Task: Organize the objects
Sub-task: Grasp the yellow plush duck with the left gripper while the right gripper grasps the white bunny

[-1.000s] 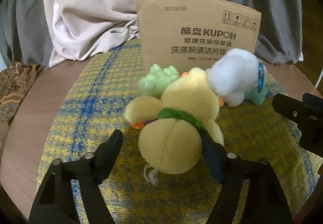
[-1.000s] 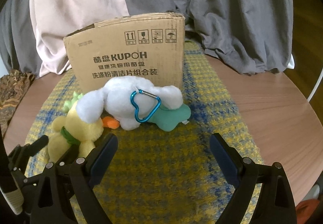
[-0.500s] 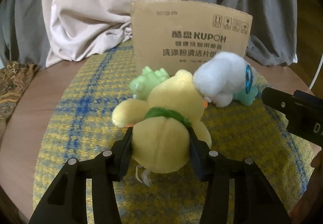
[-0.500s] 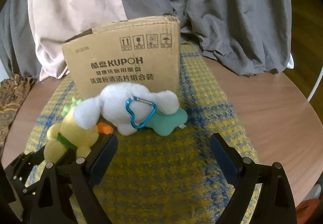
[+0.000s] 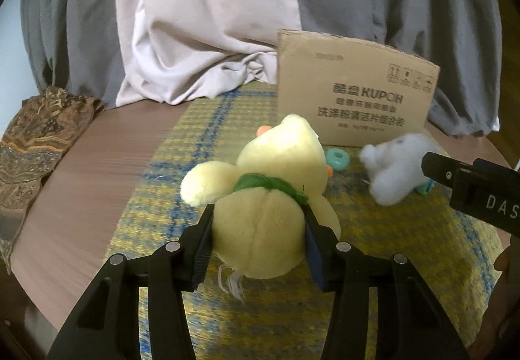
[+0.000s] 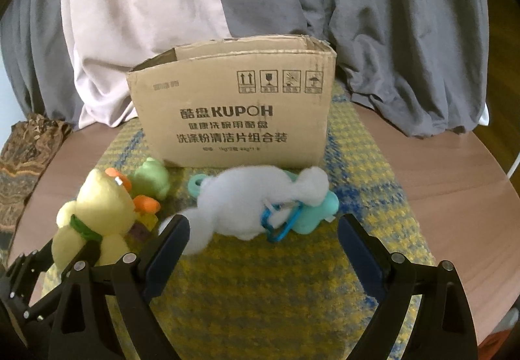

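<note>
Left gripper (image 5: 258,249) clamps yellow plush duck (image 5: 263,197); right gripper (image 6: 263,249) gapes wide, holding nothing.

A round wooden table (image 6: 455,171) is covered by a yellow-and-blue plaid cloth (image 6: 292,278), with grey and pale drapes (image 6: 406,35) hung behind the table.
</note>
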{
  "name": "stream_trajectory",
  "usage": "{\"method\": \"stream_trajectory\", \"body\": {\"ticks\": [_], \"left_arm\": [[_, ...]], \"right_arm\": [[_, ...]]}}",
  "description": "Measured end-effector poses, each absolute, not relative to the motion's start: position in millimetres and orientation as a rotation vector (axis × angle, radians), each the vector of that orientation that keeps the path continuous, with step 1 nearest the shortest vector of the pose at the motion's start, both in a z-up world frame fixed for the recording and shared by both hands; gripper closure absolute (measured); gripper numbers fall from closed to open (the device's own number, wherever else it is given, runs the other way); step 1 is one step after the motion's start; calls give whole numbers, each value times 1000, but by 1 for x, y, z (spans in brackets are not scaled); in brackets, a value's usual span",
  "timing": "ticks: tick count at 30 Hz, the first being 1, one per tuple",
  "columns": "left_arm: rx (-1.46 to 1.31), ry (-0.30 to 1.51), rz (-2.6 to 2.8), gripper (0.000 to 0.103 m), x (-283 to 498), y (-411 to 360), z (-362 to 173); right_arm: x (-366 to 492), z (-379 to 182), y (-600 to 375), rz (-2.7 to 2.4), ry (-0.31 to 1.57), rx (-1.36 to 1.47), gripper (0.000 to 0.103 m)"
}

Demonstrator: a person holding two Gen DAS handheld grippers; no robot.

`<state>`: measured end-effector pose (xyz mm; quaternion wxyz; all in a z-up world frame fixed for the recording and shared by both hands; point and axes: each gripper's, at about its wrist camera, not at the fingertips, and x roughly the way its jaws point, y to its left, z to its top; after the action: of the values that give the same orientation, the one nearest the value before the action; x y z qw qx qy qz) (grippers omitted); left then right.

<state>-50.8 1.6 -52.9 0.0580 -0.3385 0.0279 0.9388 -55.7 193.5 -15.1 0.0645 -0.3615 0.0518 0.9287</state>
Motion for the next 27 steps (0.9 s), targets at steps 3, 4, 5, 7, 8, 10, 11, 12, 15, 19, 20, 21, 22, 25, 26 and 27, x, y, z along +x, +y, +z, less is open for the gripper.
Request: {"method": "stream_trajectory", "body": {"ticks": [3, 4, 5, 7, 8, 10, 11, 12, 15, 19, 20, 21, 22, 25, 26, 27], "left_arm": [[-1025, 73, 2857, 54, -54, -4, -51], [-1023, 74, 2861, 54, -54, -5, -51], [-1023, 73, 2863, 54, -55, -6, -51], [-1028, 68, 2863, 54, -57, -7, -51], [-1031, 66, 2863, 54, -58, -7, -52], [-1038, 66, 2860, 54, -59, -6, -54], [-1040, 68, 2859, 54, -60, -6, -55], [-1044, 70, 2858, 54, -60, -6, -56], [-1054, 73, 2852, 54, -61, -4, -59], [-1060, 90, 2840, 54, -63, 3, -62], [-1060, 91, 2838, 54, -63, 4, -63], [-1061, 93, 2838, 54, -64, 5, -63], [-1061, 95, 2838, 54, -65, 6, -63], [-1061, 88, 2834, 54, -67, 9, -63], [-1062, 86, 2833, 54, -67, 10, -62], [-1062, 85, 2834, 54, -68, 10, -62]], "right_arm": [[-62, -13, 194, 2803, 172, -1087, 10], [-65, -13, 194, 2799, 175, -1091, 10], [-68, -14, 193, 2795, 174, -1095, 10], [-76, -19, 192, 2779, 168, -1131, 11], [-79, -22, 192, 2772, 163, -1154, 11], [-84, -29, 192, 2754, 162, -1190, 11], [-85, -33, 192, 2747, 163, -1203, 11], [-86, -37, 193, 2742, 166, -1223, 11], [-89, -48, 190, 2726, 131, -1279, 10], [-93, -56, 183, 2701, 33, -1299, 10], [-94, -57, 184, 2691, 20, -1307, 10], [-97, -59, 185, 2677, 9, -1317, 10], [-99, -62, 186, 2658, 0, -1329, 10], [-103, -67, 189, 2632, -10, -1342, 13], [-103, -67, 190, 2630, -13, -1333, 15], [-103, -66, 191, 2627, -15, -1325, 22]]}}
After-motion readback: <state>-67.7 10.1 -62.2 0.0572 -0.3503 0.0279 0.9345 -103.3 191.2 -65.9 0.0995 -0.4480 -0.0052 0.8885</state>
